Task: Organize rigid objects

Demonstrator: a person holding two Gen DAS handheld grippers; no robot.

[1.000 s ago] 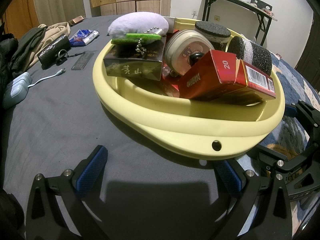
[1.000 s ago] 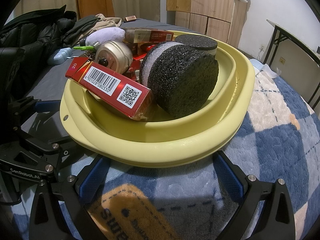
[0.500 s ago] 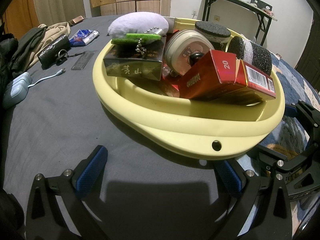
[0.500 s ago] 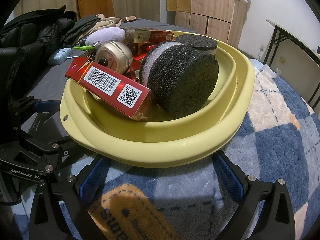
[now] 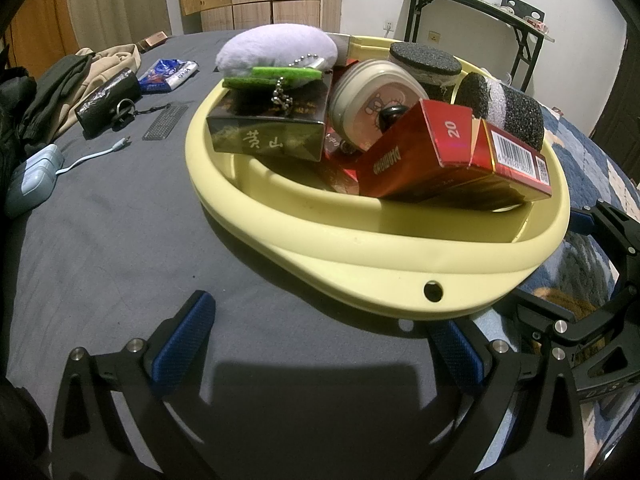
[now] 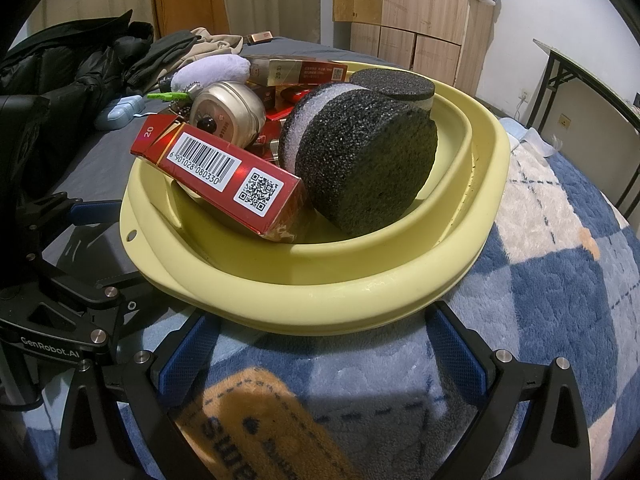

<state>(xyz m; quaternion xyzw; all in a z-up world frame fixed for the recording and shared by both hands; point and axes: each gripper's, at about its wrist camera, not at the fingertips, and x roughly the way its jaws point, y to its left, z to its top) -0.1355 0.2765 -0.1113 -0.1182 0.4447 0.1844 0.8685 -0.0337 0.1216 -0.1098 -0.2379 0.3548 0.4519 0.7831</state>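
Both grippers, left gripper (image 5: pixel 320 356) and right gripper (image 6: pixel 320 356), hover with fingers spread, empty, beside the pale-yellow plastic basin (image 5: pixel 400 256) heaped with boxes at twelve o'clock; sorting looks finished; next probably gripping its rim.

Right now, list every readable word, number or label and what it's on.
"20": end flap of the red carton.
"6 901028 080330": barcode on the same carton, right wrist view.
"黄山": dark box.
"GenRobot.AI": left gripper body, as the right wrist camera sees it.
Unreadable: the carton's side lettering, the QR code, the far carton, the blue packet.
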